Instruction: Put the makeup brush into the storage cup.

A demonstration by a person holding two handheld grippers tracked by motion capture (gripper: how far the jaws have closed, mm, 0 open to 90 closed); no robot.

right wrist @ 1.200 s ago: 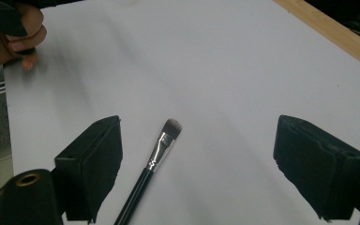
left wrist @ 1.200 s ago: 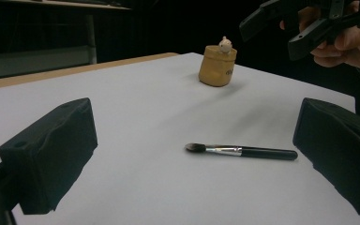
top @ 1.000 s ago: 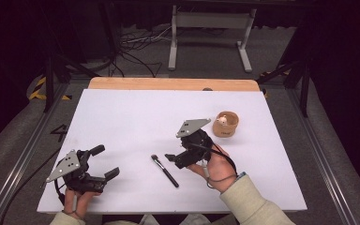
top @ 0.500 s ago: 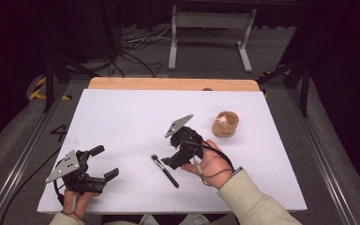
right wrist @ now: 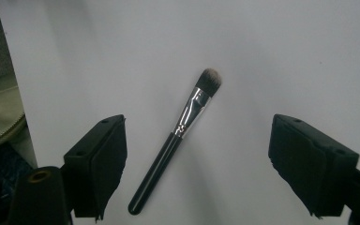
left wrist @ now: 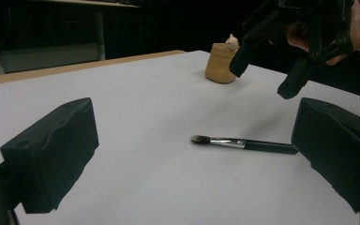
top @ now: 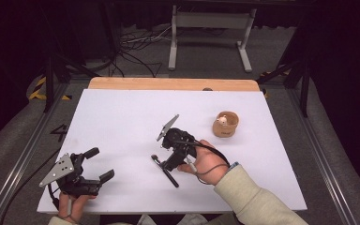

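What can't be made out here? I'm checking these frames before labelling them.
- Makeup brush: in the high view the right gripper covers its middle.
- Wooden pot: the pale thing inside is too small to identify in the high view; in the left gripper view a jaw of the right gripper crosses it.
- Left gripper: the high view's bottom edge cuts off the hand holding it.

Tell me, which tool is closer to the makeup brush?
Right. The right tool hangs open just above the makeup brush; the left tool sits open farther off, near the table's left front corner.
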